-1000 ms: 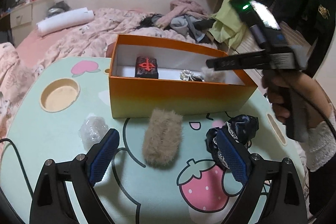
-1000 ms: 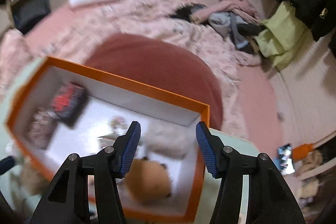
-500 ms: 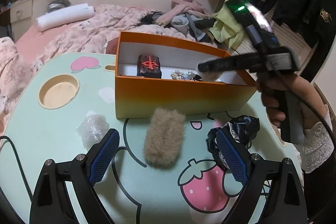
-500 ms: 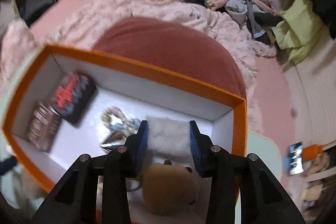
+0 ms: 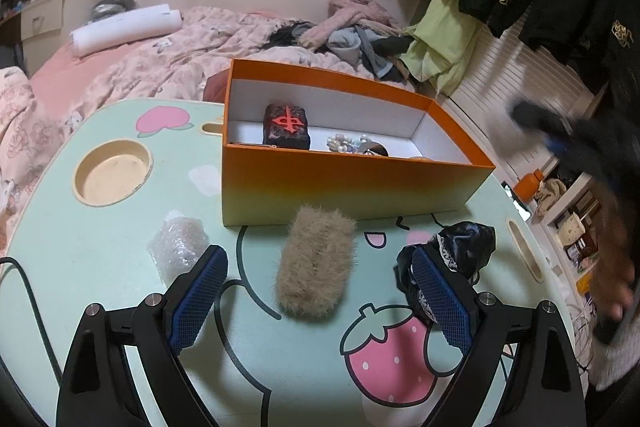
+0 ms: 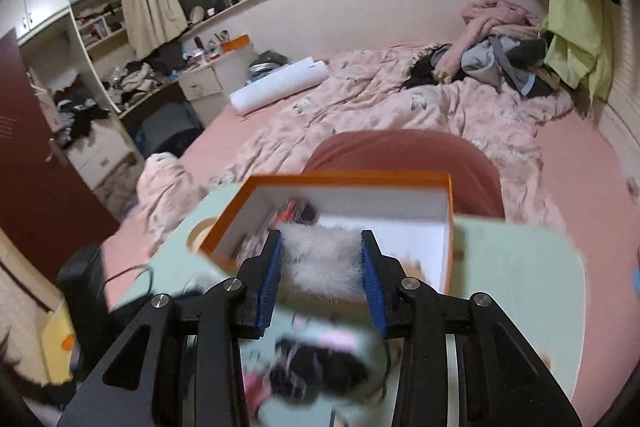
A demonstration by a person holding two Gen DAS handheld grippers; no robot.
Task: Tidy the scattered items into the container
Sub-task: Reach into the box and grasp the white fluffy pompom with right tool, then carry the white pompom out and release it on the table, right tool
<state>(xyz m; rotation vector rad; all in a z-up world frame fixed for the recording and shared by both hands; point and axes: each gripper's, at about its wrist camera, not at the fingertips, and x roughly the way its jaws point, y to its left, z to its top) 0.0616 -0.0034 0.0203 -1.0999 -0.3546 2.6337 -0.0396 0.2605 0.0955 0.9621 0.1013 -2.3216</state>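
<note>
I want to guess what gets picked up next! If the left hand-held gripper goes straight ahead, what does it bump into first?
Probably the tan fuzzy pouch: it lies between the open left hand-held gripper fingers, just ahead. The orange box stands behind it.

- my left tongs [image 5: 318, 291]: black arms, blue textured pads
- box [image 5: 352, 183]: orange outside fading to yellow low down, white inside
- table [image 5: 100, 267]: mint green, pink strawberry print at 5 o'clock, pink peach at 10
- fuzzy pouch [image 5: 316, 263]: tan fur
- scrunchie [image 5: 460, 259]: glossy black, white lace trim
- fluffy piece [image 6: 320, 259] between my right tongs [image 6: 320, 263]: white
- bedding [image 6: 400, 107]: pink floral
</note>
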